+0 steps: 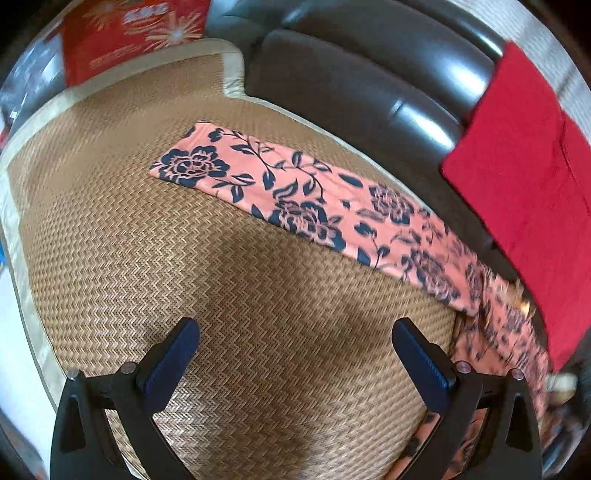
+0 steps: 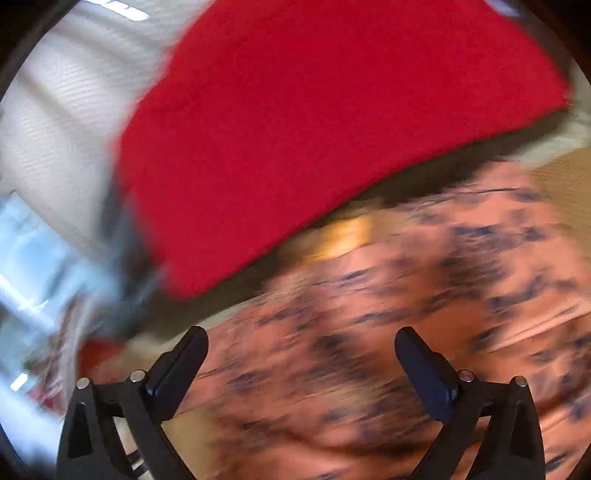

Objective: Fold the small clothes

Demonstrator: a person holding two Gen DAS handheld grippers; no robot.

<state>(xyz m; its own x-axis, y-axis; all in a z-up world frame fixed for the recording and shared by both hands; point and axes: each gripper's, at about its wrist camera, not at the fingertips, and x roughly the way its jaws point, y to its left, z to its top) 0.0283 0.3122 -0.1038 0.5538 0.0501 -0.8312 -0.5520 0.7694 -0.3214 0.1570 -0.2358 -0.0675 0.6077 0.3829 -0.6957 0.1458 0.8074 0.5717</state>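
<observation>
Your woven mat [image 1: 155, 258] fills most of the left wrist frame, with the dark leather sofa back [image 1: 369, 81] at upper centre. A red cloth [image 1: 524, 192] drapes at right, and a red box [image 1: 122, 33] sits upper left. The pink floral garment [image 1: 303, 195] lies as a long strip across the middle. Your left gripper [image 1: 295, 343] hangs spread over bare mat. Your right gripper [image 2: 301, 350], fingers apart, hovers over the blurred garment.
</observation>
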